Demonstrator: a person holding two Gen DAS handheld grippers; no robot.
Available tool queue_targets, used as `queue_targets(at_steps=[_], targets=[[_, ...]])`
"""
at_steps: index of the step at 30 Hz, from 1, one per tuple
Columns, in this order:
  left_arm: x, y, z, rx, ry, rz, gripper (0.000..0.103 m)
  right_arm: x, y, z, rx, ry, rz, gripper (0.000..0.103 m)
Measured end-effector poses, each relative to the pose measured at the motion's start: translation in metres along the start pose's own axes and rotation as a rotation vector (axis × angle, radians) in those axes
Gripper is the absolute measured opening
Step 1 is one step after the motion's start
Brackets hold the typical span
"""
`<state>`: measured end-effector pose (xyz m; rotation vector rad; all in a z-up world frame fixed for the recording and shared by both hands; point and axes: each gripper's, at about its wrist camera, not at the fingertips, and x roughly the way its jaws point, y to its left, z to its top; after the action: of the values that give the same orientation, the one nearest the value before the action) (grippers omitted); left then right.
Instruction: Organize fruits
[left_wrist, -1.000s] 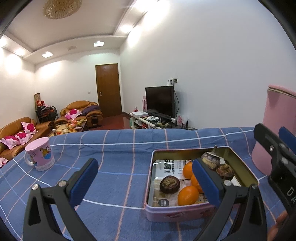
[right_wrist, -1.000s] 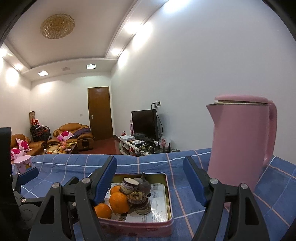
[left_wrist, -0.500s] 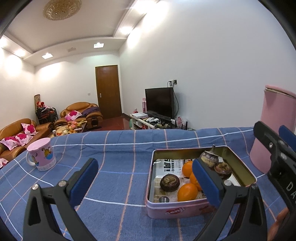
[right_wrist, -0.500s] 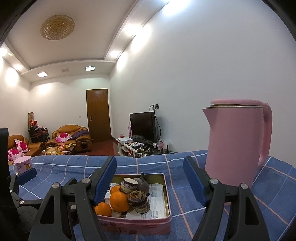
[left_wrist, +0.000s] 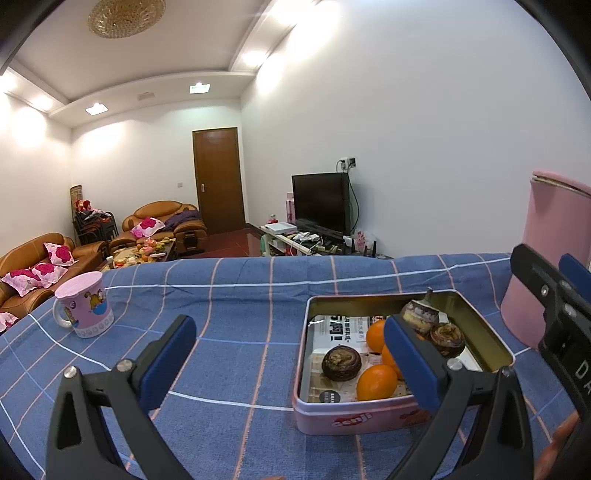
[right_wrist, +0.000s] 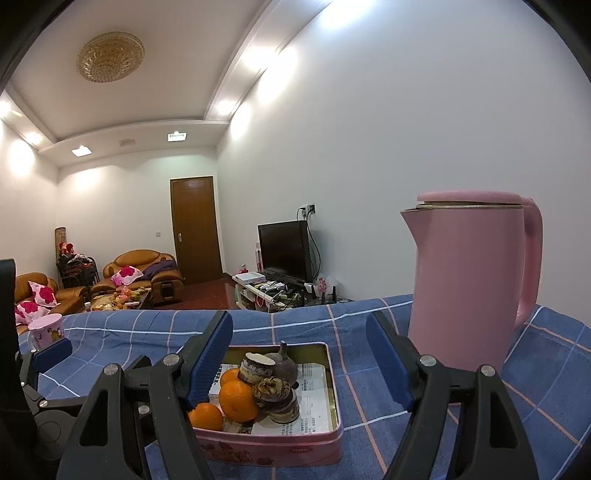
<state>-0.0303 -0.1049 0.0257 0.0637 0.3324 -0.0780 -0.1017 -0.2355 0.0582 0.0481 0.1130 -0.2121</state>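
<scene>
A pink tin box (left_wrist: 354, 419) (right_wrist: 280, 448) lined with printed paper stands on the blue checked tablecloth. In it lie oranges (left_wrist: 376, 382) (right_wrist: 238, 400) and brown-purple fruits (left_wrist: 340, 363) (right_wrist: 275, 393), piled together. My left gripper (left_wrist: 288, 356) hovers open above the cloth, left of and in front of the box; its right finger overlaps the box in view. My right gripper (right_wrist: 299, 356) hangs open just in front of the box, nothing between its blue pads. The left gripper's black frame (right_wrist: 29, 398) shows at the right wrist view's left edge.
A tall pink kettle (right_wrist: 472, 288) (left_wrist: 543, 258) stands right of the box. A pink cartoon mug (left_wrist: 85, 308) (right_wrist: 48, 330) sits at the far left of the table. Behind the table are sofas, a door and a TV.
Both views have shifted slightly, so the box and kettle sit a little differently in frame. Both grippers stay open and nothing was gripped.
</scene>
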Motion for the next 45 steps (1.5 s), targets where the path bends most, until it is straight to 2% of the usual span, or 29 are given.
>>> queue_targets(at_steps=[37,45], targets=[[0.0020,0.0029,-0.0015,0.001,0.012,0.017,0.103,0.0006,-0.0005,-0.0009,-0.007,0.003,-0.002,0.076],[0.0064,0.0088,-0.0005,-0.030,0.029,0.011,0.103,0.0029,-0.0012,-0.0006,-0.005,0.016,-0.002,0.076]])
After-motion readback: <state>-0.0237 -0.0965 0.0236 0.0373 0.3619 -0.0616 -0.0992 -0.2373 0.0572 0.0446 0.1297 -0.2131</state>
